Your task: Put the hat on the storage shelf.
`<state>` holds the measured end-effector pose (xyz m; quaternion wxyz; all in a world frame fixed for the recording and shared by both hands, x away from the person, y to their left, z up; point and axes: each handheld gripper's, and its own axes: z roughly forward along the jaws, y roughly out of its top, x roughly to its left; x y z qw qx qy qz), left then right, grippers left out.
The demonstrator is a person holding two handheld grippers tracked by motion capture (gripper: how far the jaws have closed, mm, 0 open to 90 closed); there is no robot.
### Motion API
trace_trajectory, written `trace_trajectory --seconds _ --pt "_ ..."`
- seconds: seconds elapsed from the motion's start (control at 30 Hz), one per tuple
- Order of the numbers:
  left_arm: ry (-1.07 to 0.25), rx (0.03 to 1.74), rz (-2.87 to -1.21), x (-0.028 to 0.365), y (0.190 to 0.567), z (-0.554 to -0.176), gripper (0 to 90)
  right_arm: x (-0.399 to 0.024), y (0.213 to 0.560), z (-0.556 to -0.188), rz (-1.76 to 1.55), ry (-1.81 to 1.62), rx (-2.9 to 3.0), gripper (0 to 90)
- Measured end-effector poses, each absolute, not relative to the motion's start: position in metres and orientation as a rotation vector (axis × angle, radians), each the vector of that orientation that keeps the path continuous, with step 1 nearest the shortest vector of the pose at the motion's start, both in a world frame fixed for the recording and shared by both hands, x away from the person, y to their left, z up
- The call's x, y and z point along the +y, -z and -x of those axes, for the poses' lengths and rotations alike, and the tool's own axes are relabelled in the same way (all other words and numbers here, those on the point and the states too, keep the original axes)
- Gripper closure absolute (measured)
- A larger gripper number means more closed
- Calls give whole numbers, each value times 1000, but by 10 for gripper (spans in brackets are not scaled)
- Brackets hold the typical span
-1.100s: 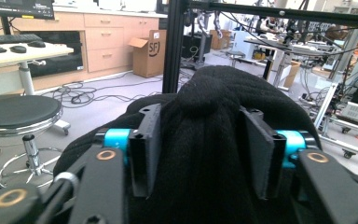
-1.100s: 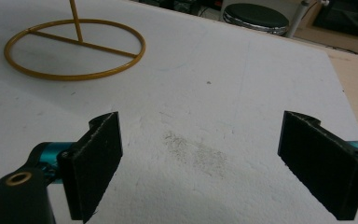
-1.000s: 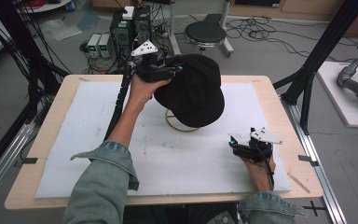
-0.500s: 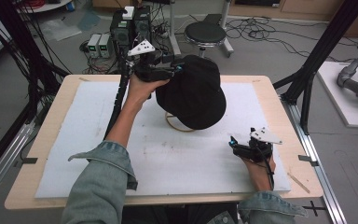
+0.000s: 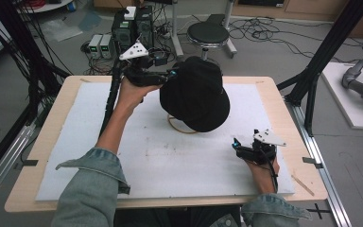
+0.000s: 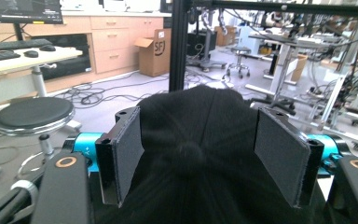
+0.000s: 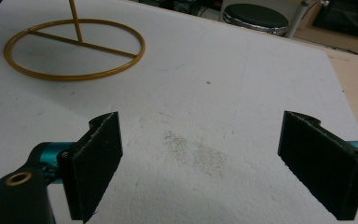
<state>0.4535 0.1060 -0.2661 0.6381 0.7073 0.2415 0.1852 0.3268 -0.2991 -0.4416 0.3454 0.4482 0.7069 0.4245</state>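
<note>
A black fabric bucket hat (image 5: 196, 97) is seen in the high view raised over the middle rear of the wooden worktop (image 5: 274, 101), which is covered by a white foam mat (image 5: 170, 161). The hat is held by the left gripper (image 5: 163, 75), which is gripped in the person's left hand (image 5: 132, 92) at the rear left of the hat. In the left gripper view the hat (image 6: 205, 154) lies between the two black padded fingers (image 6: 128, 149), which stand apart on either side of the crown; whether the pads press the fabric cannot be told from the pictures.

Beneath the hat, a gold wire stand with a round ring base (image 5: 179, 126) is partly visible on the mat in the high view. In the right gripper view the ring base (image 7: 74, 49) is seen at the upper left, crossed by a straight bar from which a thin upright rod rises out of the frame.

The right gripper (image 5: 238, 145) is held low near the front right of the mat by the right hand (image 5: 262, 165), well apart from the hat. Its fingers (image 7: 98, 163) are spread wide with nothing between them, over bare mat bearing a faint grey smudge (image 7: 196, 151).

Denim sleeves are worn on both forearms. A round black stool (image 5: 208, 34) stands on the floor behind the worktop.
</note>
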Motion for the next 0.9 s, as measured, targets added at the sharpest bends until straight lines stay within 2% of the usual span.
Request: trace_trajectory --seconds 0.53,0.9 --pt "-538 617 -1651 173 285 -403 296 -298 442 -328 -1160 -1098 1835 134" --pt "-606 666 -1651 200 305 -369 283 -297 442 -330 -1157 -1101 1838 134"
